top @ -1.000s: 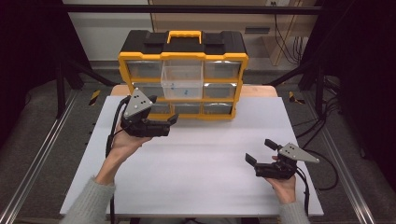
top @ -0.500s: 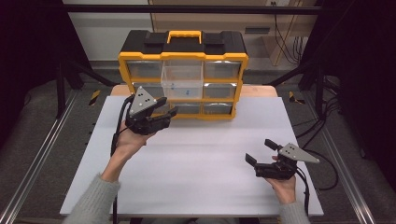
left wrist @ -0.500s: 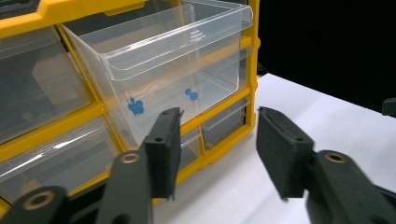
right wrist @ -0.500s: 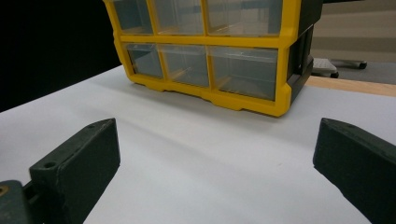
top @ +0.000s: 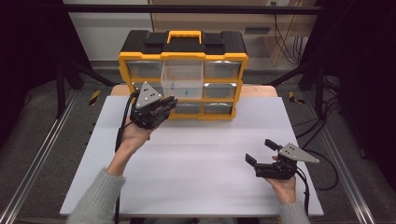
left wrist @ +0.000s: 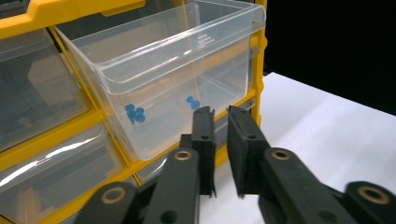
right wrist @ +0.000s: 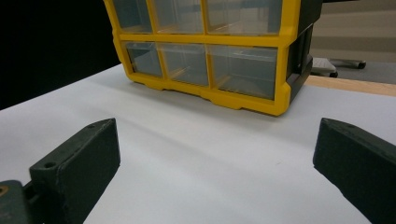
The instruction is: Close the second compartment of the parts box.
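Yellow-framed and black-topped, the organizer [top: 183, 74] stood at the far edge of the white table [top: 187, 177] in the high view, its clear middle drawer [top: 183, 83] pulled out toward the person. The left gripper [top: 166, 106] hung just left of that drawer's front; the right gripper [top: 261, 151] rested near the table's right edge, well apart from the work.

From the left gripper view, the jaws had just been closing and stood nearly together with nothing between them, just below the drawer [left wrist: 173, 74], where small blue beads [left wrist: 135, 113] lay on the bottom. To shove it home well, the closed tips should meet the front wall squarely, pushing level.

From the right gripper view, its jaws stood wide apart over bare table, empty.
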`<state>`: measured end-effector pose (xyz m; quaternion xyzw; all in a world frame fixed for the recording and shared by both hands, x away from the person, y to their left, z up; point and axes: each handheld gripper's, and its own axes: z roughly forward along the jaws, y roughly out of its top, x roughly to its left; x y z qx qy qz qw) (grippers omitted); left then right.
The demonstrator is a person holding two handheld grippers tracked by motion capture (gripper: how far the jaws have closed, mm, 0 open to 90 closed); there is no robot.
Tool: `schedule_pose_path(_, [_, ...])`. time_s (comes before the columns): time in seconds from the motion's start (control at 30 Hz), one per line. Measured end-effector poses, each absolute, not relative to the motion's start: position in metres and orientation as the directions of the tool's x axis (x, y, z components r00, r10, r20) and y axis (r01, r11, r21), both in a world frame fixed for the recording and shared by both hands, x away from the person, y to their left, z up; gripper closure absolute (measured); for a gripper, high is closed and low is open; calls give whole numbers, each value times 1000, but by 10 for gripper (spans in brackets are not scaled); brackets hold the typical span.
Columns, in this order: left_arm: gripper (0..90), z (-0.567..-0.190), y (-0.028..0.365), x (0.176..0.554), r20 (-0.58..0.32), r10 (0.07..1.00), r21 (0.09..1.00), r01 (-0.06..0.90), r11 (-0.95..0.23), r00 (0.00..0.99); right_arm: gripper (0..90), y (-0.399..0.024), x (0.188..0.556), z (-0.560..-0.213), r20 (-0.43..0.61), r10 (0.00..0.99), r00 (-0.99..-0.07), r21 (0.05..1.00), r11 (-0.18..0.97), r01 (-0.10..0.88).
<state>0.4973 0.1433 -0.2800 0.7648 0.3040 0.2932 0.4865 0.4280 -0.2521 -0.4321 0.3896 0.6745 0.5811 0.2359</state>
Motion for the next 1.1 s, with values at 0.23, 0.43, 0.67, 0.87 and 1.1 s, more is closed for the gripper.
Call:
schedule_pose_path(0.23, [888, -279, 141, 508, 160, 752, 921, 178, -348, 639, 12, -252, 429, -433, 131, 796, -591, 968, 26, 249])
schedule_pose_path(0.43, [888, -278, 136, 515, 160, 756, 917, 189, -352, 634, 12, -253, 428, -432, 131, 795, -593, 969, 24, 246])
schedule_pose_path(0.67, [889, -277, 137, 522, 158, 765, 914, 200, -352, 625, 12, -252, 429, -433, 130, 797, -589, 968, 26, 250])
schedule_pose_path(0.87, [889, -275, 137, 529, 167, 768, 910, 204, -362, 618, 12, -252, 429, -433, 128, 798, -589, 969, 26, 247])
schedule_pose_path(1.1, [890, -273, 135, 534, 175, 771, 910, 198, -364, 612, 12, -252, 428, -432, 133, 798, -588, 968, 23, 250])
